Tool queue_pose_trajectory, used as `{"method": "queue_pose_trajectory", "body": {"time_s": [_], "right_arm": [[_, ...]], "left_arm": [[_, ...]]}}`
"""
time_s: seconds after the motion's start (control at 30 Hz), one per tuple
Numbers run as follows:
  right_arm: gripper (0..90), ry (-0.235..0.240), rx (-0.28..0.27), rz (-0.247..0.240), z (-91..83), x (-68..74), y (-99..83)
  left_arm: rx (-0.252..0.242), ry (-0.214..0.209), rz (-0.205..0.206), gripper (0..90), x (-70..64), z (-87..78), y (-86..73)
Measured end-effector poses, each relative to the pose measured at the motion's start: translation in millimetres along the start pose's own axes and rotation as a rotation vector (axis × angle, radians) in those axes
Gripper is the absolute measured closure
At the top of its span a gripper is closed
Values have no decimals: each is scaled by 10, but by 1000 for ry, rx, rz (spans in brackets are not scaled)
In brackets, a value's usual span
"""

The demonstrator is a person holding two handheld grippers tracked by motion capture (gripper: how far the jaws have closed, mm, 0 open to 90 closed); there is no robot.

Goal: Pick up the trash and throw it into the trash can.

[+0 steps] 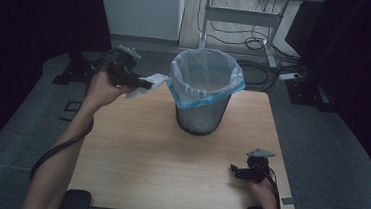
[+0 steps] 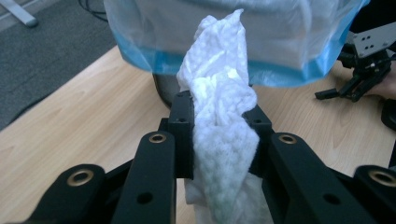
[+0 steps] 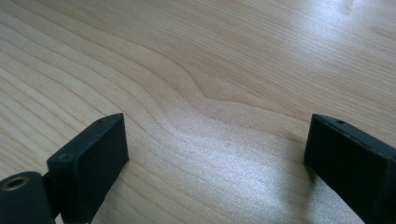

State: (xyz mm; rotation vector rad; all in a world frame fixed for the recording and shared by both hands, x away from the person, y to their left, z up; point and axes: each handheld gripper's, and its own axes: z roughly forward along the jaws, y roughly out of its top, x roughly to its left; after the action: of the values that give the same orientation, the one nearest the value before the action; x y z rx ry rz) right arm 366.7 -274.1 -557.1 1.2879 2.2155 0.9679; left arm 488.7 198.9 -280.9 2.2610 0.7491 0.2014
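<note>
My left gripper is raised at the table's far left, shut on a crumpled white paper towel whose free end points toward the bin. In the left gripper view the paper towel is pinched between the black jaws of the left gripper, just short of the bin's rim. The metal mesh waste bin stands at the far middle of the table, lined with a clear bag with a blue edge. My right gripper rests low at the near right; its jaws stand wide apart, right gripper open over bare wood.
The wooden table has bare surface in front of the bin. Beyond it are grey floor, loose cables and a desk frame. In the left gripper view the other gripper lies on the table at right.
</note>
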Motion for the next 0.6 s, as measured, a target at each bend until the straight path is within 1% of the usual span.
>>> {"method": "queue_pose_trajectory", "body": {"time_s": [0.07, 0.27, 0.6], "right_arm": [[59, 0, 0, 0, 0, 0, 0], [58, 1, 1, 0, -1, 0, 0], [55, 2, 2, -2, 0, 0, 1]], "left_arm": [[-8, -5, 3, 717, -11, -26, 58], [-12, 3, 9, 716, -40, -56, 212], [-29, -4, 5, 716, -49, 20, 475]]}}
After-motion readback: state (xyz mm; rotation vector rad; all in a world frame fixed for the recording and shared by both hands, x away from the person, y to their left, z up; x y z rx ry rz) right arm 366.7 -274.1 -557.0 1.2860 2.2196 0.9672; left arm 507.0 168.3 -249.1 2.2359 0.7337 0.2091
